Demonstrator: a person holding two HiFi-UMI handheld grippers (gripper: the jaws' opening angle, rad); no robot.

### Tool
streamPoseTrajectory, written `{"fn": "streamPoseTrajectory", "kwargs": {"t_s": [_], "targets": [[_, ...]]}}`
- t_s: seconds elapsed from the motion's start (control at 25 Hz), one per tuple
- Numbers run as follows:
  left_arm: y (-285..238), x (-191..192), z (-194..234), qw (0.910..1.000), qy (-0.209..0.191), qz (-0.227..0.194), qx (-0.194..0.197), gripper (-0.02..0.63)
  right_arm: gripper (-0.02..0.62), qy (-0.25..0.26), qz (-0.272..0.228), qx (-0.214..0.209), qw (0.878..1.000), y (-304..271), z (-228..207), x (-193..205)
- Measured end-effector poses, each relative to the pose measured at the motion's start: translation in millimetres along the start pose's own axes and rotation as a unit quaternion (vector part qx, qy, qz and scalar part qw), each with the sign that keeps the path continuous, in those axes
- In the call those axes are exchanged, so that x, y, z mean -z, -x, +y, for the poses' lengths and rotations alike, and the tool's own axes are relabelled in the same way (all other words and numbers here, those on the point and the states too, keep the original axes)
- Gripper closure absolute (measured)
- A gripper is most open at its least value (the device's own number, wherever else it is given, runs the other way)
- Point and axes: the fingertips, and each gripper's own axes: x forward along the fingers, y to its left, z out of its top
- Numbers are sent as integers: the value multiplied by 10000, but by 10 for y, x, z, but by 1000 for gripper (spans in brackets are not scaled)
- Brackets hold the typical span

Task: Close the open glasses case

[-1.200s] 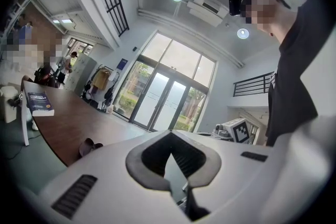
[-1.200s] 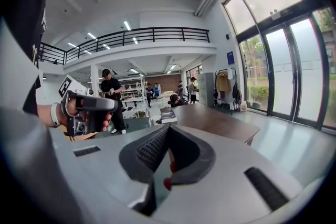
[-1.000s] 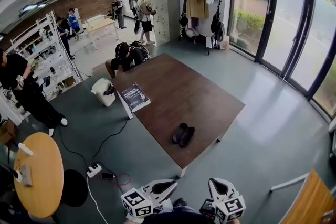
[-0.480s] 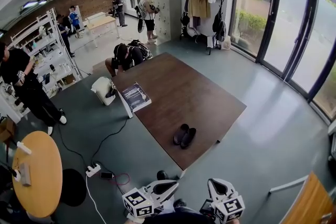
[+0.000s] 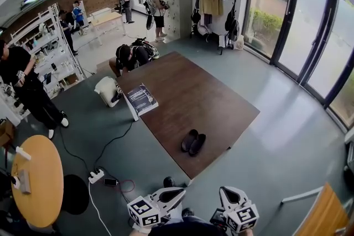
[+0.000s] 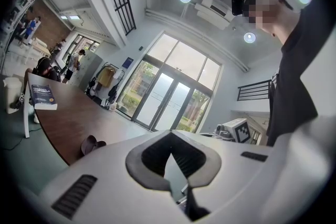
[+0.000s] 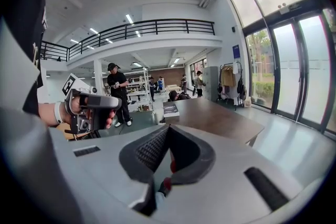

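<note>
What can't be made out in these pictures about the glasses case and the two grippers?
Glasses case: head view, too small to show any contents; left gripper view, partly hidden by the gripper's body.
Book: head view, cover print too small to read.
Left gripper and right gripper: head view, cut off by the bottom edge.

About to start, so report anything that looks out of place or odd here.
Only the glasses case stands out: it lies open toward the near corner of the brown table. A power strip sits loose on the floor. Nothing looks spilled or damaged.
</note>
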Motion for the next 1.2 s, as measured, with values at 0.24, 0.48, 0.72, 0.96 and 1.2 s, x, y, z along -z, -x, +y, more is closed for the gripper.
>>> {"fn": "streamPoseTrajectory", "kwargs": {"t_s": [0.24,0.48,0.72,0.96,1.2], "targets": [[-177,-32,7,9999,-47,45,96,609,611,-31,41,53,10000,-14,-128,35],[-321,-51,35,9998,-58,118,163,609,611,-78,33,156,9998,-23,-281,20],[-417,-87,46,9996,-67,159,224,609,611,-85,61,193,9998,-31,-347,15],[-412,-83,119,9996,-75,185,214,609,611,-88,46,151,9998,-128,-340,-5],[-422,-108,264,9998,-10,154,147,609,611,-77,68,80,9999,-279,-356,-16]]}}
